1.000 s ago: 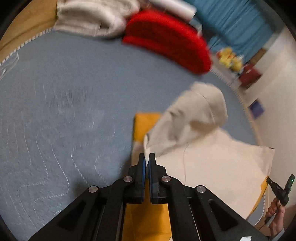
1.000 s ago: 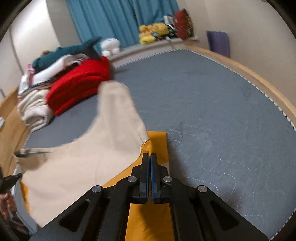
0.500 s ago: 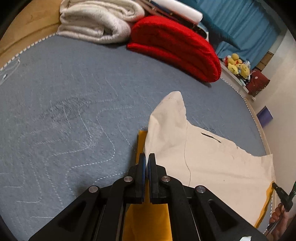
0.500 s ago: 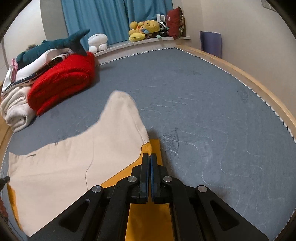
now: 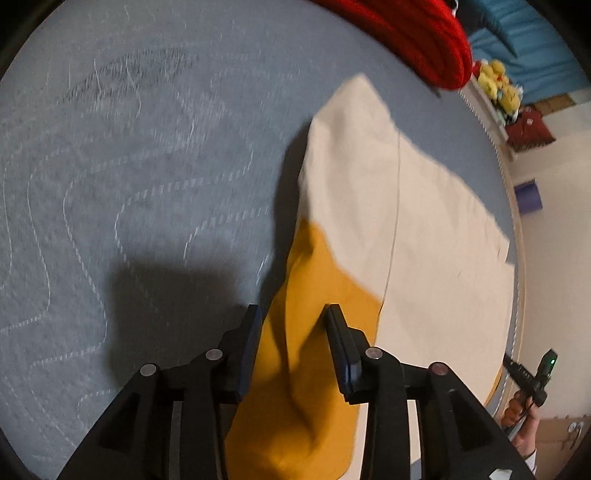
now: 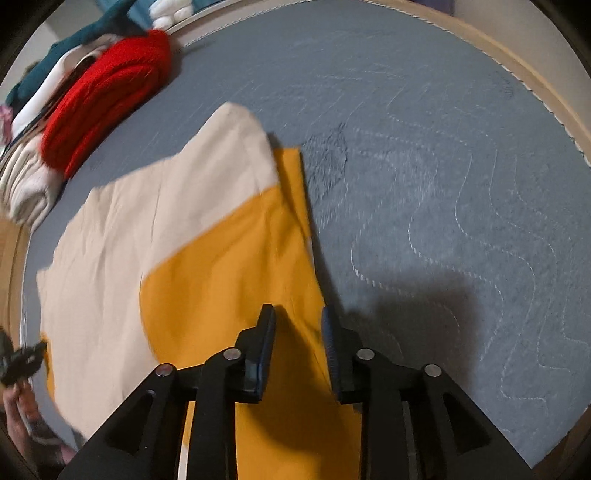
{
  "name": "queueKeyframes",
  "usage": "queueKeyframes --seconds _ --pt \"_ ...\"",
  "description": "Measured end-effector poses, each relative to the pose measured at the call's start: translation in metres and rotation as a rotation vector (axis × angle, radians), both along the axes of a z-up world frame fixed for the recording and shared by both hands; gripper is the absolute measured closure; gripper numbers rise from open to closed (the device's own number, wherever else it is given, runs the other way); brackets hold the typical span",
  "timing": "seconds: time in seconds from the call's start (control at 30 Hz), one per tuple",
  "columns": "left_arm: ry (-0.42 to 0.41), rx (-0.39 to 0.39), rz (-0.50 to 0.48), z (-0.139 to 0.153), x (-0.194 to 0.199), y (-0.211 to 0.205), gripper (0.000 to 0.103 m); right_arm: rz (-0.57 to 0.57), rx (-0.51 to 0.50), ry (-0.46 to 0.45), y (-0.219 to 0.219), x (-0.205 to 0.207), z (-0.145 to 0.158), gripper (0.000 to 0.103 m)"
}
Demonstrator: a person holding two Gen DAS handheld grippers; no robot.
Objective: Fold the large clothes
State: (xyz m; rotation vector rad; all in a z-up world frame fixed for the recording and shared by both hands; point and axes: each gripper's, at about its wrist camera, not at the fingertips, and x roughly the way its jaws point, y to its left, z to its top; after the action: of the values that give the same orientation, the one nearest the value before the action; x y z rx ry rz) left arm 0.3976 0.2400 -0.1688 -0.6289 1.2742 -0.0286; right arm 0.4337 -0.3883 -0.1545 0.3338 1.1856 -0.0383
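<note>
A large cloth, mustard yellow [image 5: 314,369] on one face and cream [image 5: 424,229] on the other, lies on the grey quilted bed. It shows in the right wrist view too, yellow [image 6: 240,266] with the cream part [image 6: 147,221] folded over it. My left gripper [image 5: 293,314] is open, its jaws on either side of the yellow edge. My right gripper [image 6: 297,314] is open above the yellow edge, holding nothing.
A folded red blanket [image 5: 417,33] [image 6: 107,92] and a cream blanket [image 6: 26,184] are stacked at the far side of the bed. The grey mattress [image 5: 129,166] [image 6: 443,184] has a wooden rim [image 6: 535,85]. Plush toys [image 5: 498,85] sit on a shelf.
Both grippers have opened and let go of the cloth's corners. The cream part has dropped flat onto the bed, and both cameras now sit lower and closer to the cloth.
</note>
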Motion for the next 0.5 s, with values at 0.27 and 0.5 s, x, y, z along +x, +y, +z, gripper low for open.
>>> queueKeyframes --seconds 0.27,0.5 --pt "-0.107 0.063 -0.067 0.029 -0.012 -0.008 0.101 0.101 -0.031 0.047 0.003 -0.035 -0.008 0.086" --pt "-0.173 0.154 -0.049 0.043 -0.022 -0.006 0.101 -0.047 -0.06 -0.116 -0.004 -0.048 0.033 0.101"
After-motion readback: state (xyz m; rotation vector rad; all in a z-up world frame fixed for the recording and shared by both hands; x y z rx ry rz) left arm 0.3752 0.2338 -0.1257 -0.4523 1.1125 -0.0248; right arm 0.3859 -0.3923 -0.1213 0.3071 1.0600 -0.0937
